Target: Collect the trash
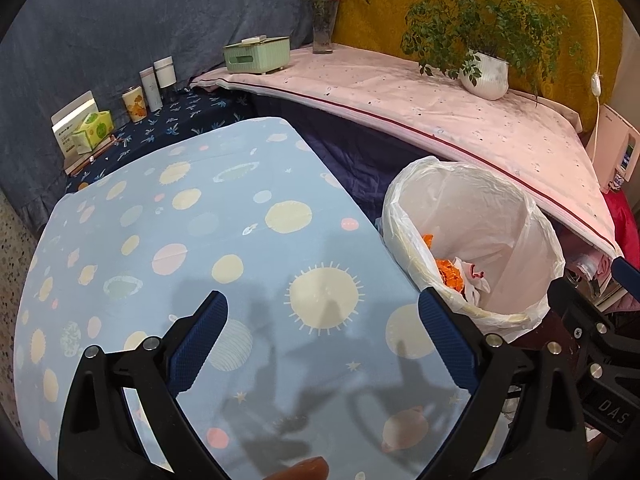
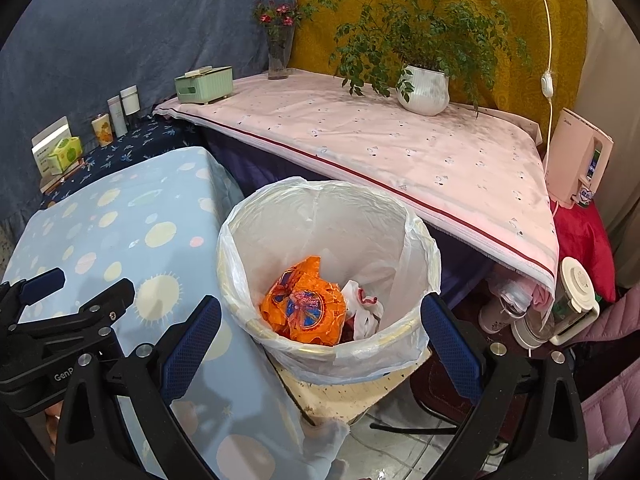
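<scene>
Both tongs spread wide, nothing held. Bin (image 2: 328, 280) stands beside tabletop (image 1: 180, 240); orange wrapper (image 2: 306, 304) and white scrap (image 2: 364, 308) lie inside bin. Right tongs (image 2: 320, 328) hang over bin mouth, nearer; left tongs (image 1: 324, 332) over bare tabletop, bin to their right.

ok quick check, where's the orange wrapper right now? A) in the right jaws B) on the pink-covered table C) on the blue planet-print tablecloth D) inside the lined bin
D: the crumpled orange wrapper lies at the bottom of the bin, beside some white trash; the right gripper hangs open and empty above it.
</scene>
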`<state>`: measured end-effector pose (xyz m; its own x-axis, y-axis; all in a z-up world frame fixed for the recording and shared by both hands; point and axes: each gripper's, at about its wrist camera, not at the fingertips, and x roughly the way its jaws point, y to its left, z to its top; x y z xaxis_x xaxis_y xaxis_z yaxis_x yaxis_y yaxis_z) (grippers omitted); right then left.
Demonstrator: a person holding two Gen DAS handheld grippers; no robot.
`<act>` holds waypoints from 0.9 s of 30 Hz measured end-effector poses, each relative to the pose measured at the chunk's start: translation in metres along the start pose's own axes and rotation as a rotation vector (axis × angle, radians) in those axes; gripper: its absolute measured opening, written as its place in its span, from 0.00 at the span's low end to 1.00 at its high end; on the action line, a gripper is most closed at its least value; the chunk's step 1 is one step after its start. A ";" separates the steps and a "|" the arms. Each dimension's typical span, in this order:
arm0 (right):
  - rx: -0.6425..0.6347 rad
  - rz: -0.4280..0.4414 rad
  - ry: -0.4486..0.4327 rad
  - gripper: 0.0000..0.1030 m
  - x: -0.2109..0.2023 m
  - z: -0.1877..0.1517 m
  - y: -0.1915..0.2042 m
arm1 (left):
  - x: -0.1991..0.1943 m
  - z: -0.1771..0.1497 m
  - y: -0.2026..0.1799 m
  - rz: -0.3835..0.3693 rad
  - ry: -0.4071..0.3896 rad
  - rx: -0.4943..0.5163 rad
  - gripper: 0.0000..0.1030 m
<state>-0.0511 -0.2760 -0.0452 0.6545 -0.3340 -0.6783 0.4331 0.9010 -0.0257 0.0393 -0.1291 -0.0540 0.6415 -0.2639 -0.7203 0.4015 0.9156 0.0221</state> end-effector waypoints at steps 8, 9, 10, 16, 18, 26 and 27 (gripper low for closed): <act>0.006 0.000 -0.002 0.93 -0.002 -0.003 -0.002 | -0.001 0.000 -0.003 -0.005 -0.005 0.006 0.89; 0.006 0.001 -0.001 0.93 -0.002 -0.003 -0.002 | -0.001 0.000 -0.003 -0.005 -0.005 0.006 0.89; 0.005 0.000 -0.001 0.93 -0.002 -0.003 -0.002 | -0.001 -0.001 -0.003 -0.004 -0.003 0.004 0.89; 0.004 -0.001 -0.001 0.93 -0.003 -0.004 -0.001 | -0.001 -0.002 -0.005 -0.003 0.000 0.001 0.89; 0.004 -0.003 -0.001 0.93 -0.003 -0.004 -0.001 | -0.001 -0.003 -0.005 -0.002 -0.001 0.003 0.89; 0.004 -0.002 0.001 0.93 -0.003 -0.006 0.000 | -0.001 -0.004 -0.005 -0.002 -0.002 -0.005 0.89; 0.004 -0.001 0.001 0.93 -0.003 -0.005 0.000 | -0.002 -0.006 -0.006 -0.002 -0.003 -0.006 0.89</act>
<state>-0.0564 -0.2740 -0.0474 0.6532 -0.3350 -0.6791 0.4368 0.8993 -0.0236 0.0322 -0.1323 -0.0568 0.6428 -0.2670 -0.7180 0.3988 0.9169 0.0160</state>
